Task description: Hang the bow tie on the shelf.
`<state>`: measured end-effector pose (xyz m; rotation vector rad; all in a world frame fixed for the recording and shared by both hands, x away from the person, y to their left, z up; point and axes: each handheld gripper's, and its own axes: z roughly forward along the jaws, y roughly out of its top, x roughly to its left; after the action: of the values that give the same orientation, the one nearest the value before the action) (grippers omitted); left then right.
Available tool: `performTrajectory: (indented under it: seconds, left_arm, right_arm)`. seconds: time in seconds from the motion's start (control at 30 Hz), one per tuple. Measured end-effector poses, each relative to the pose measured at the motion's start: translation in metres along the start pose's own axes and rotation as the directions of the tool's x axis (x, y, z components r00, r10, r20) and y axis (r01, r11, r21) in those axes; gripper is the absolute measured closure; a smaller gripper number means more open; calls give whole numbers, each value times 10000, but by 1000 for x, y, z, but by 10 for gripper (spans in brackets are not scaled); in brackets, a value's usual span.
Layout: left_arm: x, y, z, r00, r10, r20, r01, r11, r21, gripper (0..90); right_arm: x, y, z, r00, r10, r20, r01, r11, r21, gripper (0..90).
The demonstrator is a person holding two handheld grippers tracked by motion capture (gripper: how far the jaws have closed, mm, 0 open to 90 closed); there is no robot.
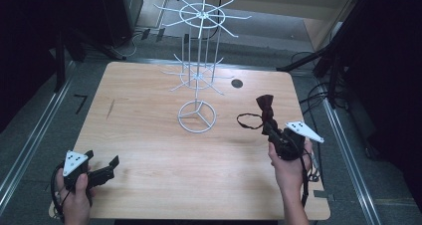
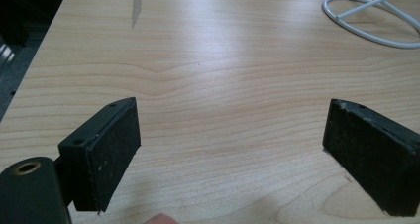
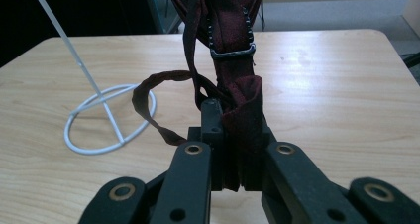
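A dark maroon bow tie [image 1: 264, 109] with a thin neck strap [image 1: 247, 121] is lifted off the table at the right, and my right gripper [image 1: 271, 128] is shut on it. In the right gripper view the bow tie [image 3: 237, 60] rises from between the closed jaws, its strap [image 3: 148, 102] looping out to the left. A white wire display rack [image 1: 199, 65] with hooked arms stands at the table's back middle on a ring base [image 3: 106, 120]. My left gripper [image 1: 103, 169] rests at the front left corner, open with nothing between its pads [image 2: 111, 152].
The wooden table [image 1: 149, 155] has a round cable hole [image 1: 237, 83] behind the bow tie. The rack's ring base [image 2: 369, 23] lies far ahead of the left gripper. Metal floor rails [image 1: 30, 140] and cables run along both sides of the table.
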<state>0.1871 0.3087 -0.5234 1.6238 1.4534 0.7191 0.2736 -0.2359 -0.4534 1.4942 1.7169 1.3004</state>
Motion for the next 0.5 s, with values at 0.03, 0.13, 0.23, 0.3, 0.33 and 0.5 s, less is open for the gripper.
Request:
performTrajectory:
  seconds: [0.03, 0.13, 0.23, 0.3, 0.33, 0.5]
  left_arm:
    - [0, 0, 0, 10000, 0, -9, 0, 10000, 4, 84]
    - [0, 0, 0, 10000, 1, -6, -1, 10000, 15, 84]
    - [0, 0, 0, 10000, 5, 0, -5, 10000, 0, 84]
    - [0, 0, 0, 10000, 7, 5, -7, 10000, 19, 84]
    - [0, 0, 0, 10000, 7, 5, -7, 10000, 19, 84]
    - [0, 0, 0, 10000, -9, 8, 9, 10000, -2, 84]
  right_arm:
    - [2, 3, 0, 10000, -17, -50, 17, 9999, -102, 853]
    - [5, 6, -1, 10000, -3, -88, 1, 9997, -233, 853]
    - [10, 11, 1, 9998, 0, -174, -7, 9993, -376, 853]
    - [13, 13, 2, 9997, 7, -228, -16, 9991, -414, 853]
    - [13, 13, 2, 9997, 7, -228, -16, 9991, -414, 853]
    - [22, 19, 3, 9989, 81, -452, -107, 9983, -573, 853]
